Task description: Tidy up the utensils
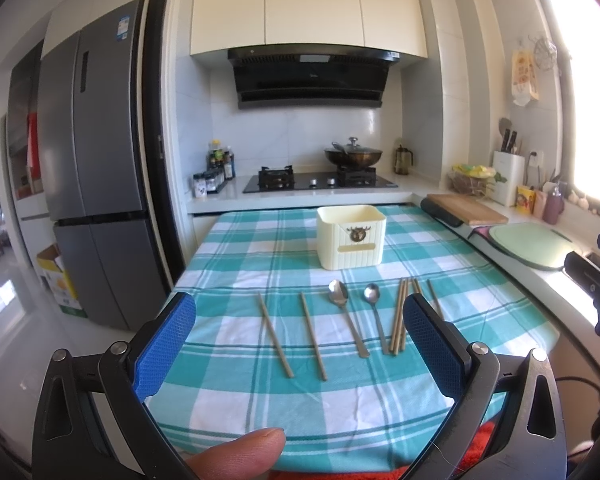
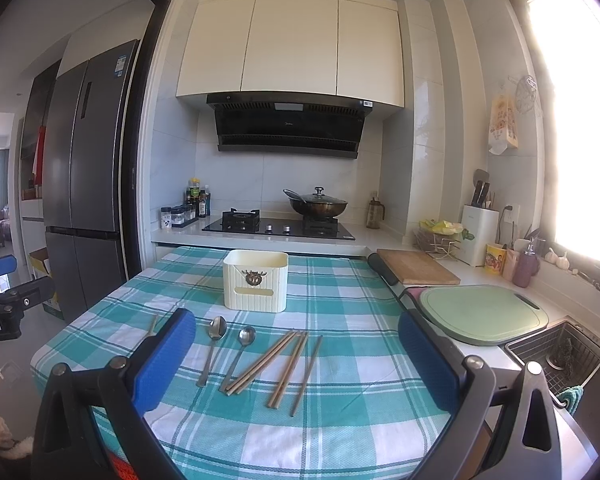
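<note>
Now both grippers hang spread wide above the near edge of the checked cloth [image 1: 236,248], the left gripper [image 1: 300,320] and right gripper [image 2: 296,340] each holding nothing. Toward the far end of the cloth stands the cream holder [image 1: 351,237], upright. On its near side lie two spoons [image 1: 346,314], bowls toward the holder, side by side. Two single chopsticks [image 1: 275,336] lie left of the spoons; a bunch of chopsticks [image 1: 400,314] lies right of them.

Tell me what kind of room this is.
A home kitchen, most likely: a gas stove with a lidded wok under a range hood, a tall fridge to the left, and a sink beside the checked tablecloth.
</note>
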Tool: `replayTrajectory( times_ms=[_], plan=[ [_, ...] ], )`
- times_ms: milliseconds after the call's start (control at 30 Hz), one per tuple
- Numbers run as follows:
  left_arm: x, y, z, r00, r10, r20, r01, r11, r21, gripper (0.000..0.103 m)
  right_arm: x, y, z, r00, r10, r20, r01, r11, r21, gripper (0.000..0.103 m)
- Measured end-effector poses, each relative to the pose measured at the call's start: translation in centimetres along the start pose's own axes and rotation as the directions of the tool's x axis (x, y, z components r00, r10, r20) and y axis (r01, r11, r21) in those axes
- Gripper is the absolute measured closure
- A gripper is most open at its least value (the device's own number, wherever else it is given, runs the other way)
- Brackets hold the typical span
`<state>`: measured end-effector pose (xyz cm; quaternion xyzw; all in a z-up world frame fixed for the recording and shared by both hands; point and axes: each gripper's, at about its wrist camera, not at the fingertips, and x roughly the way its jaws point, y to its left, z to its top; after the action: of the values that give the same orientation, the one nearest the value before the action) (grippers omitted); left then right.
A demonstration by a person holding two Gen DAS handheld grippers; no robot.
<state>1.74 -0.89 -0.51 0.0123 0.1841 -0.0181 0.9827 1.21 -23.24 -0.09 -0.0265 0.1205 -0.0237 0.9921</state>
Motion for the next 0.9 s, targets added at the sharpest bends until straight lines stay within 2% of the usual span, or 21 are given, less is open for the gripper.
replayTrajectory(
  times_ms=[533, 733, 900],
  plan=[
    [2.4, 0.5, 0.7, 0.999, 0.021, -0.027, -0.021, 1.0, 0.003, 0.0, 1.9, -0.4, 0.2, 0.999, -0.014, -0.032, 0.013, 1.0, -0.006, 0.0],
    [5.2, 2.1, 1.1, 0.995, 0.08, -0.057, -0.08, 0.997, -0.007, 0.0, 3.9, -1.6, 0.2, 0.997, -0.058, -0.06, 0.058, 0.998, -0.003, 0.0],
    [9.3, 3.7, 0.6, 0.984, 0.109, -0.139, -0.111, 0.994, -0.006, 0.0, 7.3, -4.0, -0.1, 0.985, -0.101, -0.142, 0.107, 0.993, 0.039, 0.0]
  ],
)
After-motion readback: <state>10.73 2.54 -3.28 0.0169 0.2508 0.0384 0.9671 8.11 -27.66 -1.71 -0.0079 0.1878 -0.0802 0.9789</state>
